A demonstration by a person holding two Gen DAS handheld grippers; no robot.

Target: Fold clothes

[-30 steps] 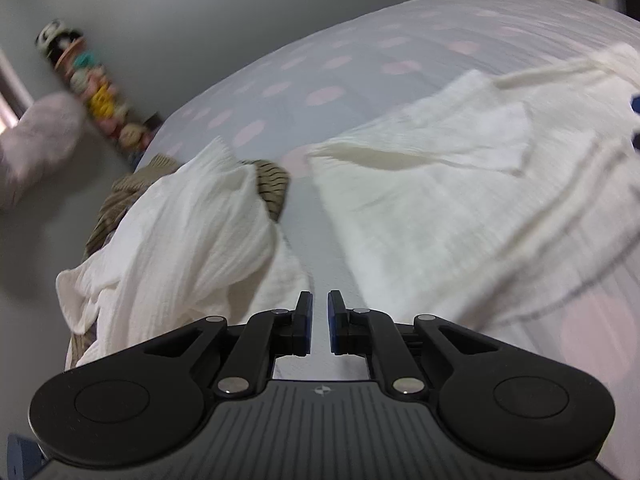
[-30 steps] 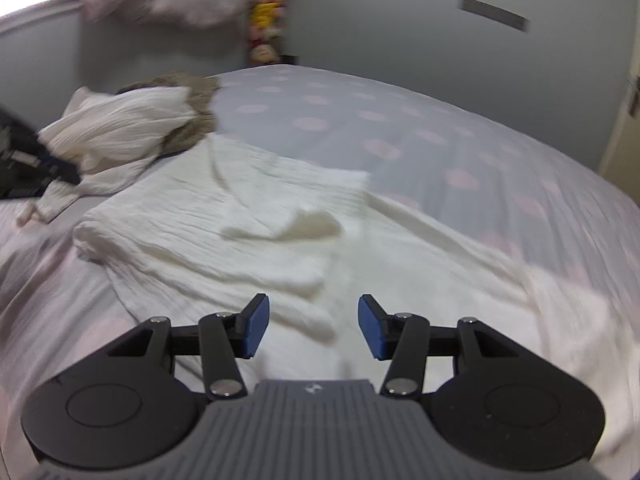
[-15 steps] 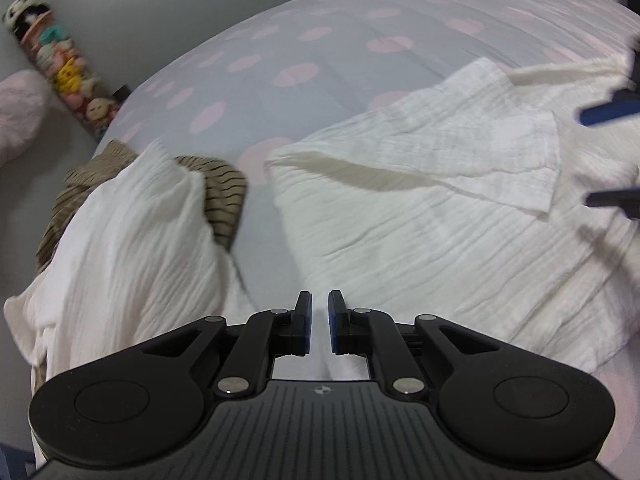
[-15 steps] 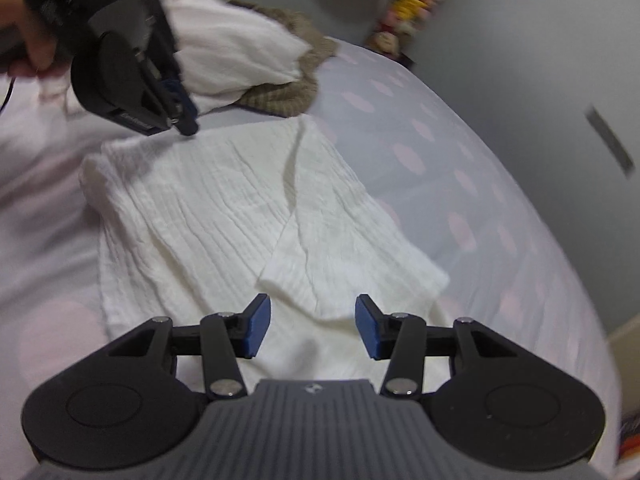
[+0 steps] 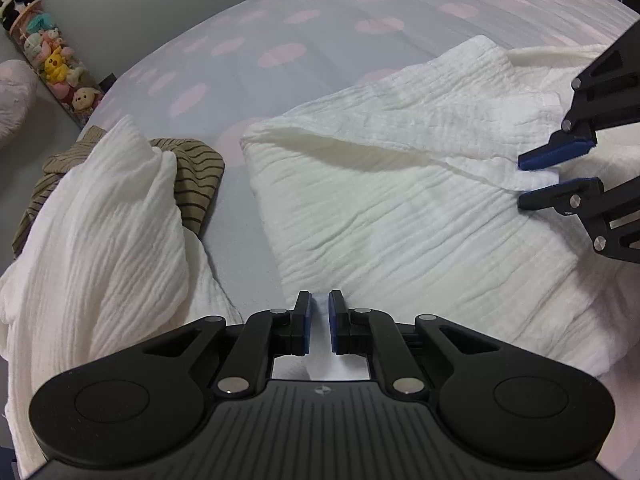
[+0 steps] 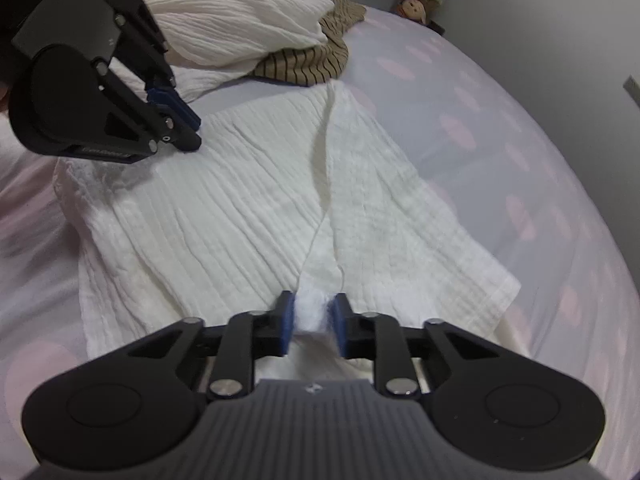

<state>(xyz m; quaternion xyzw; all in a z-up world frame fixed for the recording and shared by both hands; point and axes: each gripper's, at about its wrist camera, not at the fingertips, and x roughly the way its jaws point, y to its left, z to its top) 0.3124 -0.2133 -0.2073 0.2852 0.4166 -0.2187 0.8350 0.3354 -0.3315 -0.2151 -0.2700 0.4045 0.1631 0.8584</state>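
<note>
Home bedroom, polka-dot bedsheet (image 5: 304, 20), stacked plush toys (image 5: 52, 68), heaped clothes (image 5: 100, 216)

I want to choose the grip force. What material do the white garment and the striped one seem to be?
White garment: probably light cotton gauze, matte, with fine crinkled ridges. Striped garment: apparently a soft knit, olive-tan with thin dark stripes, limp and crumpled.

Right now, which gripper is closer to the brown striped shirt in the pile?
Left. The left gripper sits at the spread white crinkled garment's edge beside the pile with the brown striped shirt. The right gripper grips the garment's far end.
</note>
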